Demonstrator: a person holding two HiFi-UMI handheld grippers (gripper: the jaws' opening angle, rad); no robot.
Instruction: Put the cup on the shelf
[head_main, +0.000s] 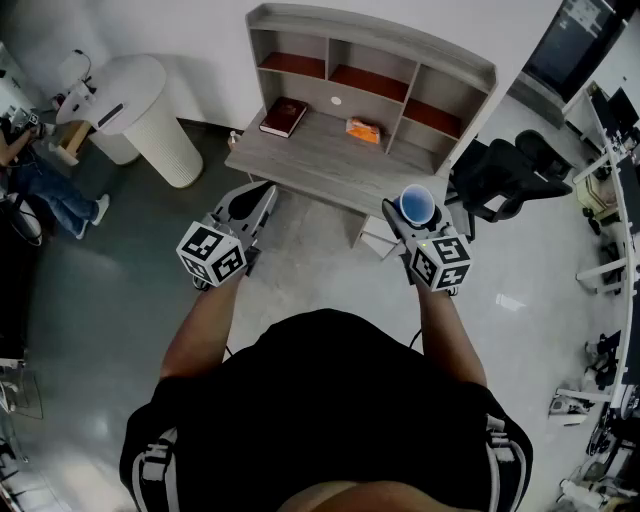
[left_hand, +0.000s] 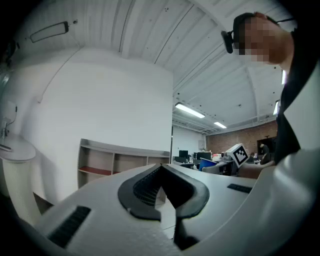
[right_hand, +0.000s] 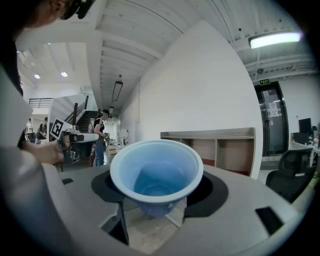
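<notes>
A light blue cup (head_main: 418, 205) stands upright between the jaws of my right gripper (head_main: 408, 222), mouth up and empty; the pads press on its sides. In the right gripper view the blue cup (right_hand: 156, 172) fills the middle, and the grey shelf unit (right_hand: 225, 145) lies beyond it. That shelf unit (head_main: 372, 62) sits on a grey desk (head_main: 315, 165) ahead of me, with open compartments. My left gripper (head_main: 260, 197) is held out level at the left, with its jaws together and nothing in them. Its tips (left_hand: 161, 169) meet, with the shelf unit (left_hand: 112, 160) behind.
A dark red book (head_main: 284, 116) and a small orange object (head_main: 363, 129) lie on the desk. A white ribbed cylinder (head_main: 150, 110) stands to the left, a black office chair (head_main: 510, 175) to the right. A person (head_main: 35, 175) sits at the far left edge.
</notes>
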